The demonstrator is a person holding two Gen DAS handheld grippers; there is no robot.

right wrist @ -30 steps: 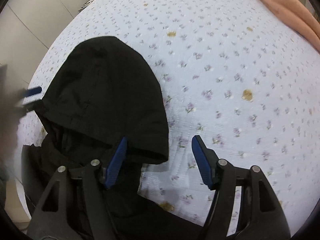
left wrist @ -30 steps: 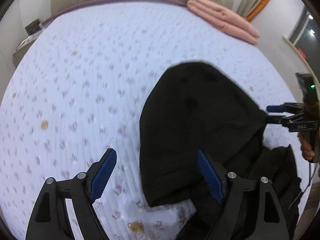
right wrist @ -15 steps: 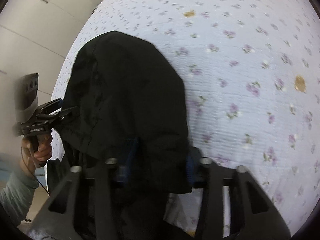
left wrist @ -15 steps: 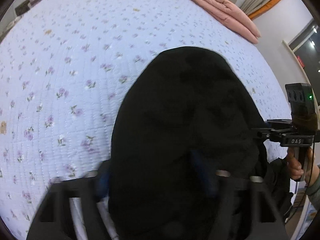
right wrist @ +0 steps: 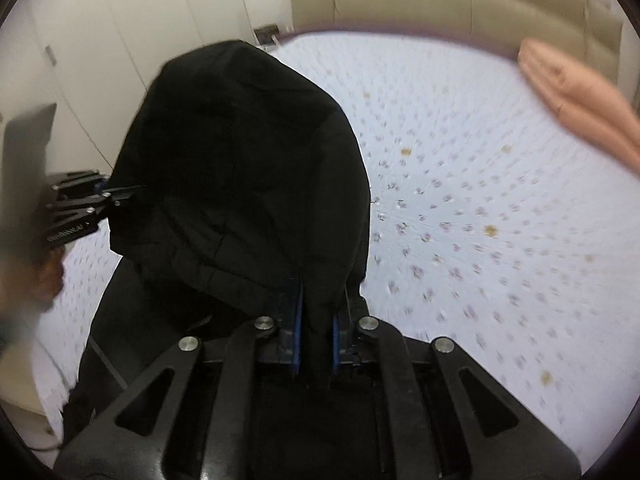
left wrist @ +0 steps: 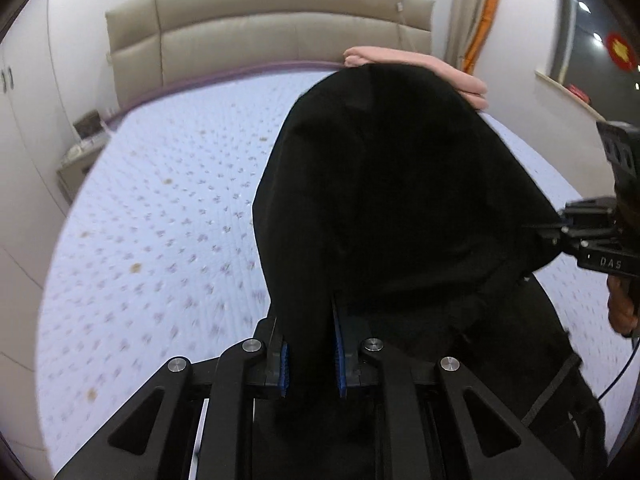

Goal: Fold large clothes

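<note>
I am counting one black hooded garment (left wrist: 400,208), two tongs and one bed (left wrist: 168,216). The left tongs (left wrist: 311,354) are clamping a fold of the garment at lower centre, pads nearly closed on the cloth. The right tongs (right wrist: 316,338) are gripping its other edge likewise. The garment is hanging centre frame, blocking much of the bed. One folded pink blanket (right wrist: 576,100) is lying upper right, beside the beige headboard (left wrist: 280,36).
</note>
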